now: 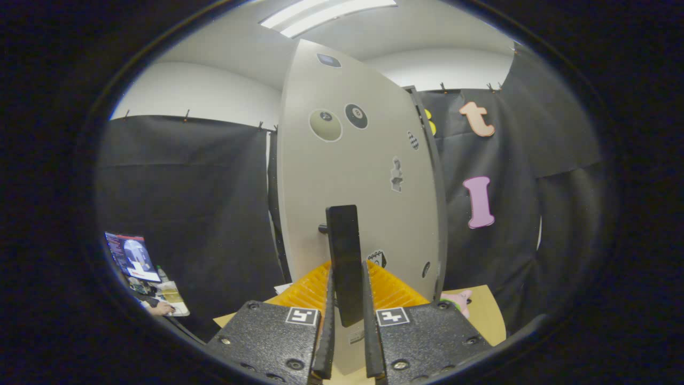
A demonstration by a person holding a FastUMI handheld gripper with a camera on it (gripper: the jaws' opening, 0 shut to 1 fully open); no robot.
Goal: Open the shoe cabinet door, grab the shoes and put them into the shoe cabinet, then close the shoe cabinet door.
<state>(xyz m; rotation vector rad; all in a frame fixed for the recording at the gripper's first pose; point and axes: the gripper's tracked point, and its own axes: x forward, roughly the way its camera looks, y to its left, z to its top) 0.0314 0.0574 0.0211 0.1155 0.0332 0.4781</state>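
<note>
I'm clamping my gripper (346, 299) on the black handle (343, 256) of the shoe cabinet door (352, 176), both fingers (326, 331) pressing its sides, handle standing upright between them. Just beyond the handle, the pale door panel with stickers is rising ahead of me, looking swung partway so I'm seeing its edge to the right. Under and beside the fingers an orange ribbed tray (310, 289) is lying on the tan table (489, 315); a pink thing (458, 299) is sitting right of the fingers, can't tell if it's the shoes. Far left, a hand at a monitor (131, 256). I'm judging this as a door step, opening or closing I can't say. Next move needs a steady arc about the hinge, grip held firm.
</note>
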